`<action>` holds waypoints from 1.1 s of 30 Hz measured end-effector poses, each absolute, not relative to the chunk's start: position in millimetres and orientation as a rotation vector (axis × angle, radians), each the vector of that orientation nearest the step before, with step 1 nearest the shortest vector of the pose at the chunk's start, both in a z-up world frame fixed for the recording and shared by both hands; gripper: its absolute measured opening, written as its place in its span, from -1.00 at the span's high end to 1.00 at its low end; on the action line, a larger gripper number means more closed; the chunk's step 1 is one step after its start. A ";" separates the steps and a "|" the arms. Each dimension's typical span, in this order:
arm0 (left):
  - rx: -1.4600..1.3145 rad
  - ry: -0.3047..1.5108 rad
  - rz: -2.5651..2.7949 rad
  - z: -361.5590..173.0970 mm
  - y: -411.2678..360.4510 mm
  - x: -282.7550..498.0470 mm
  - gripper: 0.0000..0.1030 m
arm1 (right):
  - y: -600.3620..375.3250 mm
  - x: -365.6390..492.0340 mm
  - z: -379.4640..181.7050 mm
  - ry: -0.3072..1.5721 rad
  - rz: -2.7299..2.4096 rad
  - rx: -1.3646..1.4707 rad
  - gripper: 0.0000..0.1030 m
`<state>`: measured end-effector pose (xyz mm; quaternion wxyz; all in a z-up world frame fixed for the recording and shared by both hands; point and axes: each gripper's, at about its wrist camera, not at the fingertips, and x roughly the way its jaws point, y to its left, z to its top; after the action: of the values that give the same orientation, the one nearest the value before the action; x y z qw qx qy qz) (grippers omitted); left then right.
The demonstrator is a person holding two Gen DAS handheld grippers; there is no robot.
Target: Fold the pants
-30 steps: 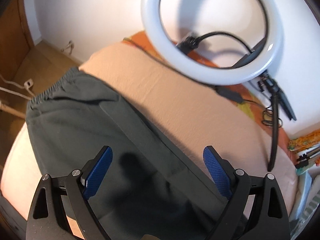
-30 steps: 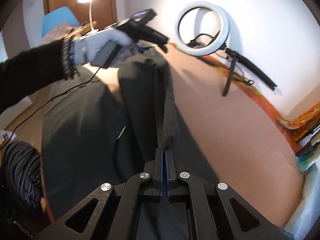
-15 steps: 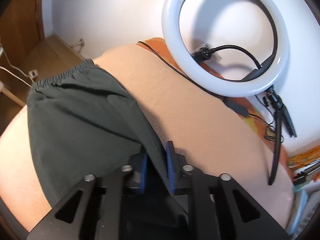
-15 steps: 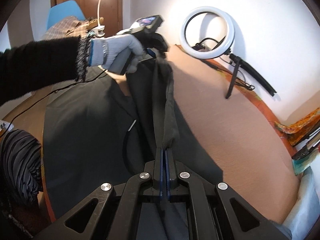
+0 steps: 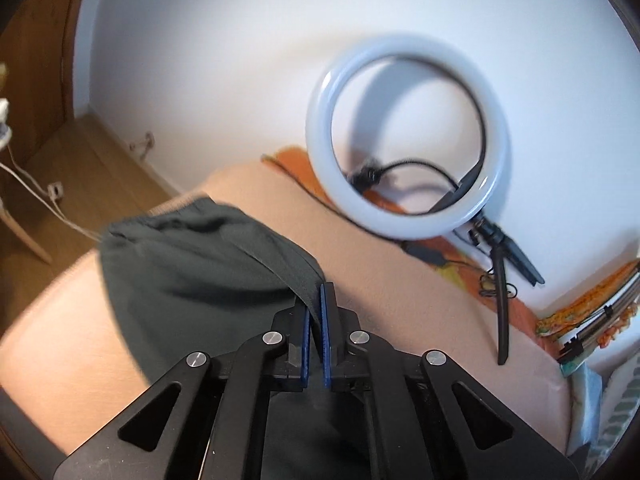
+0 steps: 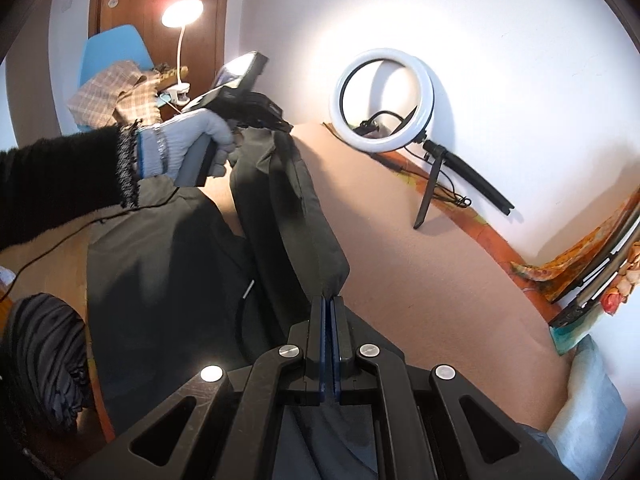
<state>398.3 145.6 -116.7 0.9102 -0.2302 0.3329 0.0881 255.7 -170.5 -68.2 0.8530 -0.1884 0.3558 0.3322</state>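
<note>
The dark green pants (image 5: 192, 272) lie on a peach-coloured bed (image 5: 400, 300). My left gripper (image 5: 316, 312) is shut on the pants' right edge near the elastic waistband and lifts it off the bed. In the right wrist view the left gripper (image 6: 276, 120), held by a gloved hand (image 6: 180, 140), carries the far end of the same edge. My right gripper (image 6: 330, 312) is shut on the pants (image 6: 288, 216) lower down that edge. The raised fabric hangs taut between both grippers; the rest spreads over the bed's left side.
A white ring light (image 5: 408, 136) on a black tripod (image 6: 432, 184) stands at the bed's far edge by the wall. A lit desk lamp (image 6: 182, 12) and a blue chair (image 6: 116, 52) with plaid cloth stand behind. A dark striped bundle (image 6: 44, 356) lies at left.
My left gripper went from open above the pants to shut on their edge and has lifted it. My right gripper stayed shut on the fabric and rose with it.
</note>
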 end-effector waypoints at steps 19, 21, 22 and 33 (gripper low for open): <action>-0.557 0.584 0.202 -116.0 177.8 214.5 0.95 | -167.5 171.9 -61.1 0.848 0.748 -0.418 1.00; -0.583 0.603 0.202 -126.4 180.1 193.4 0.95 | -170.8 160.9 -64.1 0.863 0.749 -0.418 1.00; -0.588 0.611 0.201 -131.0 181.2 183.6 0.95 | -172.3 156.9 -65.0 0.869 0.750 -0.416 1.00; -0.485 0.736 0.246 -166.0 174.8 130.1 0.87 | -167.0 123.3 -102.6 0.970 0.755 -0.403 1.00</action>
<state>130.1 174.8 -166.0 0.8972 -0.2340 0.3553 0.1187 123.3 -167.0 -102.6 0.7981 -0.1876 0.4517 0.3519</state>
